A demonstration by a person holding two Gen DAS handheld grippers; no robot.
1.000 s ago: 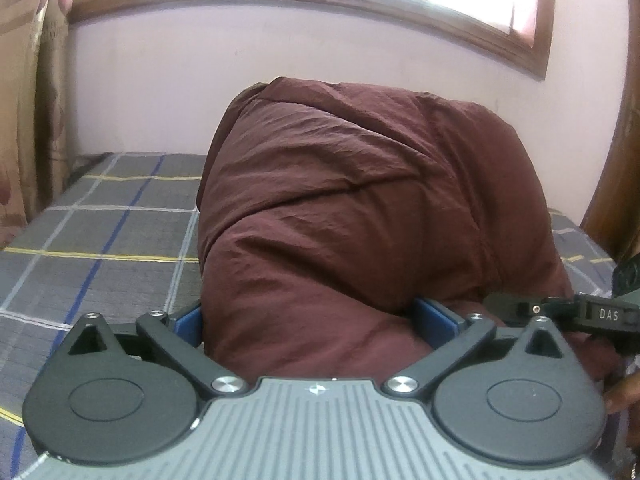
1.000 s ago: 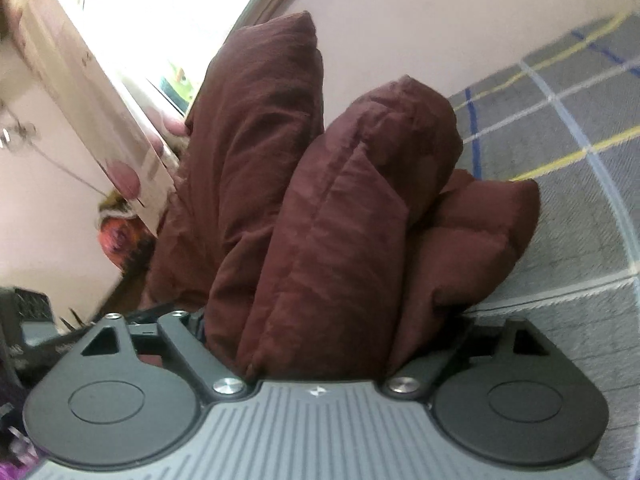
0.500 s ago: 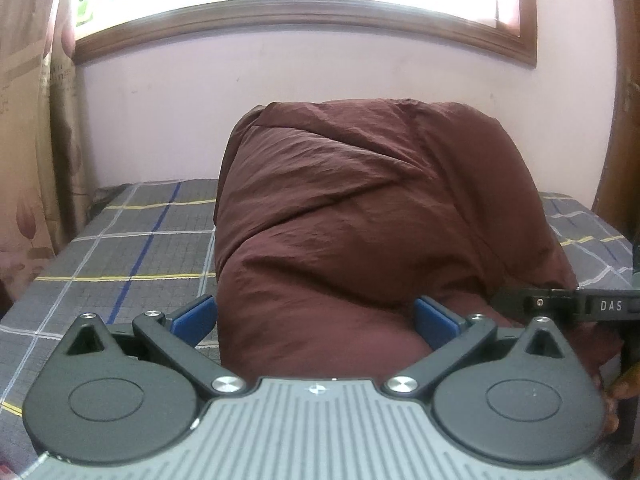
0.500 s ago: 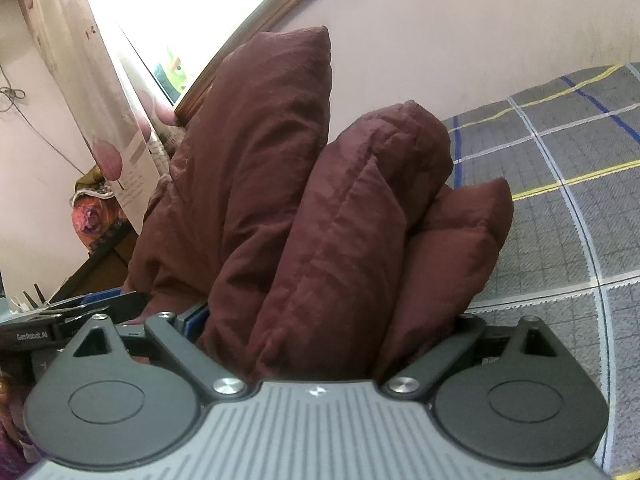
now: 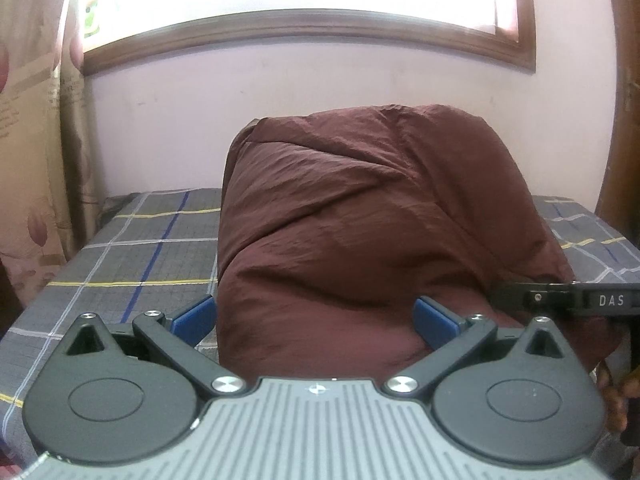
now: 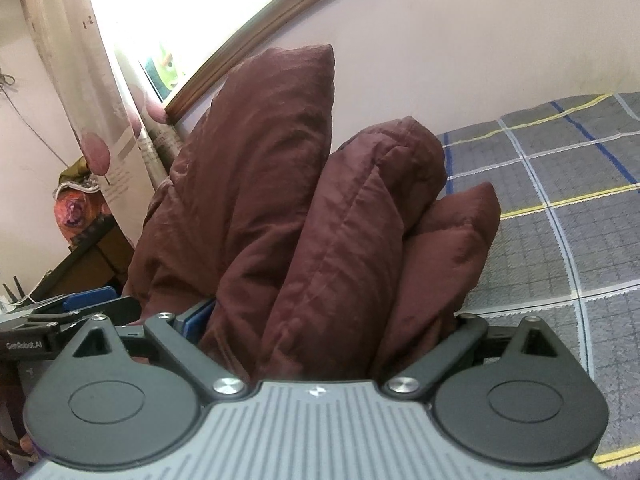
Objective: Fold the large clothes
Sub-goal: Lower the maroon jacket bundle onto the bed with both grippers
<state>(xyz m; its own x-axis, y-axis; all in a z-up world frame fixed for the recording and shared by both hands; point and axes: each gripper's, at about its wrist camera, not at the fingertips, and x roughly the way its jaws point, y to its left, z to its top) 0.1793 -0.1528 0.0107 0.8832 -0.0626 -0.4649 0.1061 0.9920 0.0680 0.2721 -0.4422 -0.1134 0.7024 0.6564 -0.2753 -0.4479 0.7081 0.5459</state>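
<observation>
Both hand-held grippers, left [image 5: 314,320] and right [image 6: 324,320], clamp wide around the padded maroon garment [image 5: 360,220] above the bed [image 5: 120,248]; soft, bulky, probably slippery, best gripped through its stacked edges.

Right gripper [image 6: 320,320] clamps the folded maroon quilt [image 6: 320,208] above the checked bedsheet [image 6: 560,220]

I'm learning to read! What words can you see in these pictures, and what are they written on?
"DAS": white letters on the black side of the right gripper, at the right edge of the left wrist view.
"GenRobot.AI": small pale print on the black side of the left gripper, at the left edge of the right wrist view.
The curtain has small print, too blurred to read.
The maroon garment shows no words.
</observation>
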